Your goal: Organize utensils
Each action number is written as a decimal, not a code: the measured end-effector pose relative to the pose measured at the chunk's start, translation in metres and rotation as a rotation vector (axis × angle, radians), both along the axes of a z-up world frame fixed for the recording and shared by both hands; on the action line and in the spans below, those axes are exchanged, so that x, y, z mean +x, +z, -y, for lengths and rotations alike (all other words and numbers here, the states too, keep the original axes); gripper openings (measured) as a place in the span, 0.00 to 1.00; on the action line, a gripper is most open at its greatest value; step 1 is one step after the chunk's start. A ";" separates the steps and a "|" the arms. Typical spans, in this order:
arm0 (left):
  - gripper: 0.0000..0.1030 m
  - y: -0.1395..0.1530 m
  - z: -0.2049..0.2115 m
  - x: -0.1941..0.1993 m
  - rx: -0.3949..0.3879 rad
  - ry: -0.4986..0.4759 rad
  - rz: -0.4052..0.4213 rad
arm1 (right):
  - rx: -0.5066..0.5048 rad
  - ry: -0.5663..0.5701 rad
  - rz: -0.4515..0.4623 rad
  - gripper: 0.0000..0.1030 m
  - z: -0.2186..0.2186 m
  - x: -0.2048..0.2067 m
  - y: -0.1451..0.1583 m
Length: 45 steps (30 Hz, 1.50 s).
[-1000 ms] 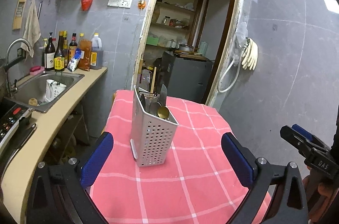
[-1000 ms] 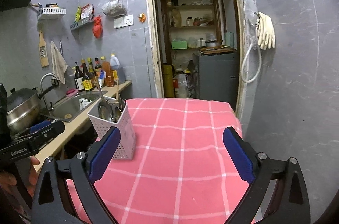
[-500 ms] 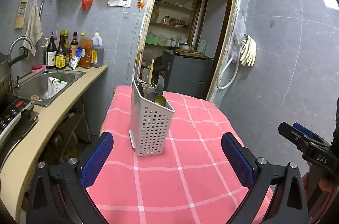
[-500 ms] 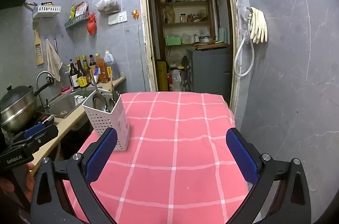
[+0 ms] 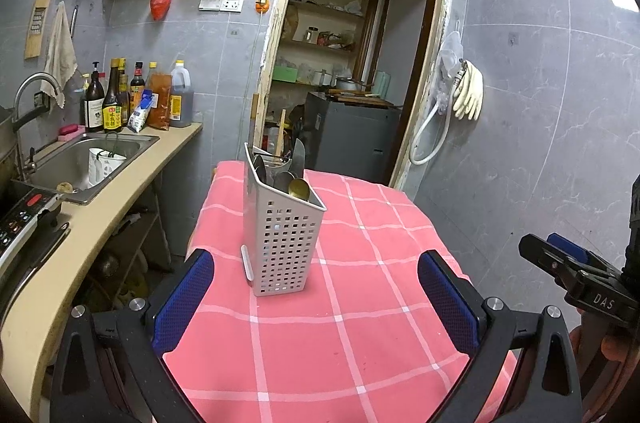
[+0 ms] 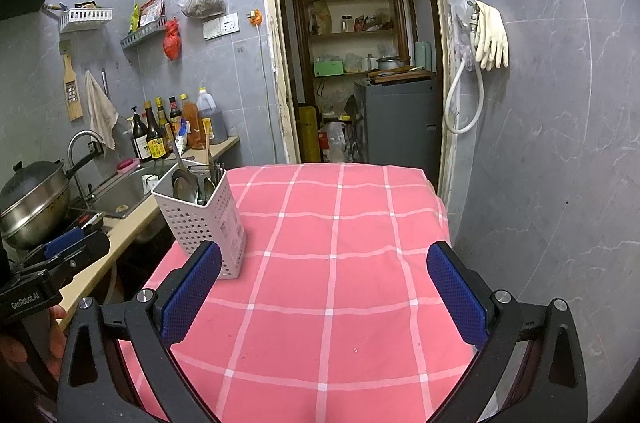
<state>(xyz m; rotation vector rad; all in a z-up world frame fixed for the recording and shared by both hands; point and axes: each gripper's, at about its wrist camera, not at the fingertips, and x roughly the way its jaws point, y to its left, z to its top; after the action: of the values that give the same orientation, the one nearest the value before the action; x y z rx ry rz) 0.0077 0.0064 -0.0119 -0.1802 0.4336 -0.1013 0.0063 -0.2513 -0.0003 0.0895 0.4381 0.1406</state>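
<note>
A white perforated utensil holder [image 5: 280, 223] stands upright on the pink checked tablecloth [image 5: 360, 303], with spoons [image 5: 298, 188] and other utensils standing in it. In the right wrist view the same holder [image 6: 204, 221] is at the table's left edge. My left gripper [image 5: 316, 297] is open, empty, and held back from the holder near the table's front. My right gripper [image 6: 324, 297] is open too, with nothing between its blue pads, above the cloth to the right of the holder. Each gripper shows at the edge of the other's view.
A counter with a sink [image 5: 92, 159], sauce bottles [image 5: 132, 99] and a stove panel [image 5: 24, 219] runs along the left. A steel pot [image 6: 32, 203] sits on the stove. An open doorway [image 6: 360, 63] lies behind the table; a grey wall with hanging gloves [image 6: 492, 39] is on the right.
Both grippers have drawn back and up from the table, so the holder looks smaller and farther away. Both stay open and empty.
</note>
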 end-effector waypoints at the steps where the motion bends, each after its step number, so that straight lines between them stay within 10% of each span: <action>1: 0.99 0.000 0.000 0.000 -0.001 -0.001 -0.001 | 0.000 0.000 -0.001 0.98 0.000 0.000 0.000; 45: 0.99 0.001 0.002 0.002 -0.001 -0.003 0.000 | 0.008 0.013 0.001 0.98 -0.006 0.002 -0.003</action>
<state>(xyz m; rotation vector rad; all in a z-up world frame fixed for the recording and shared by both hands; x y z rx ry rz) 0.0101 0.0046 -0.0113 -0.1808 0.4339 -0.1045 0.0086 -0.2458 -0.0034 0.0949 0.4370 0.1554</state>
